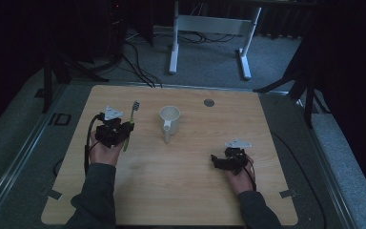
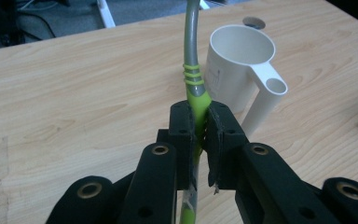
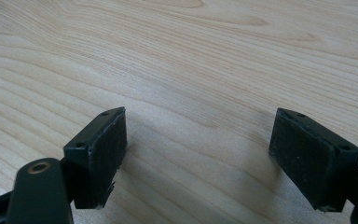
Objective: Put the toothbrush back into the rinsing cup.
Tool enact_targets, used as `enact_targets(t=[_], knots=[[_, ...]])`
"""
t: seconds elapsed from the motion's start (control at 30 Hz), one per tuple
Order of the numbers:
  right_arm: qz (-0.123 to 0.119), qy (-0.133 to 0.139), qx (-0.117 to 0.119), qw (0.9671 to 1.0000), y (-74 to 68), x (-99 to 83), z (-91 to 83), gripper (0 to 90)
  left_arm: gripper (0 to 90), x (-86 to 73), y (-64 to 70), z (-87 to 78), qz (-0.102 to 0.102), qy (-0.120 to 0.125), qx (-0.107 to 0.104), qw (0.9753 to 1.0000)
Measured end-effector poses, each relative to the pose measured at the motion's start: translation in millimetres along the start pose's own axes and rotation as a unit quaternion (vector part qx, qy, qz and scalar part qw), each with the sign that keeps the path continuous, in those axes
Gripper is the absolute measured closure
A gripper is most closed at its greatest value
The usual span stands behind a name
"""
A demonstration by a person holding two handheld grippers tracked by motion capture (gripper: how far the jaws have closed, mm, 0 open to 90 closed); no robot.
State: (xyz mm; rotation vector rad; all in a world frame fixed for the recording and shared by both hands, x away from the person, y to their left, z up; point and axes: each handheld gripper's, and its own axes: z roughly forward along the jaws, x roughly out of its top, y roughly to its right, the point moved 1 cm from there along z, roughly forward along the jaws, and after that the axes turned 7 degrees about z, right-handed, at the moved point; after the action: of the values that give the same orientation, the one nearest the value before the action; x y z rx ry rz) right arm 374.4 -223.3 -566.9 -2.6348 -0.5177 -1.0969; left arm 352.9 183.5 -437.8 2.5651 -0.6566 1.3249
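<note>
A green and grey toothbrush point(image 1: 130, 125) lies at the left of the wooden table point(image 1: 190, 191), bristles pointing away from me. My left gripper point(image 1: 116, 132) is shut on its green handle; in the left gripper view the handle point(image 2: 196, 100) is pinched between the two black jaws of that gripper point(image 2: 199, 126). A white cup point(image 1: 169, 117) with a long handle stands just right of the brush, also seen close by as the cup point(image 2: 235, 65). My right gripper point(image 1: 216, 161) rests at the right of the table, and the right gripper point(image 3: 198, 154) stands open over bare wood.
A small round grey disc point(image 1: 208, 102) sits in the table near its far edge. Beyond the table are white desk legs point(image 1: 173, 52) and cables on a grey floor. Dark stands flank both sides.
</note>
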Motion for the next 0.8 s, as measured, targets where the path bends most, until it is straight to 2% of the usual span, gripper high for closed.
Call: enact_targets(t=[0.2,0.43,0.8], knots=[[0.000,0.000,0.000,1.0000,0.0,0.0,0.0,18.7,81.4,0.4,0.3,-0.1,0.003,0.008,-0.005,1.0000],[0.001,0.000,0.000,1.0000,-0.1,0.0,-0.1,18.7,81.4,2.7,4.2,-2.9,0.014,0.038,-0.008,0.9991],[0.000,-0.001,0.000,1.0000,0.0,0.0,-0.1,18.7,81.5,7.1,6.9,-1.6,0.022,0.058,-0.018,0.9979]])
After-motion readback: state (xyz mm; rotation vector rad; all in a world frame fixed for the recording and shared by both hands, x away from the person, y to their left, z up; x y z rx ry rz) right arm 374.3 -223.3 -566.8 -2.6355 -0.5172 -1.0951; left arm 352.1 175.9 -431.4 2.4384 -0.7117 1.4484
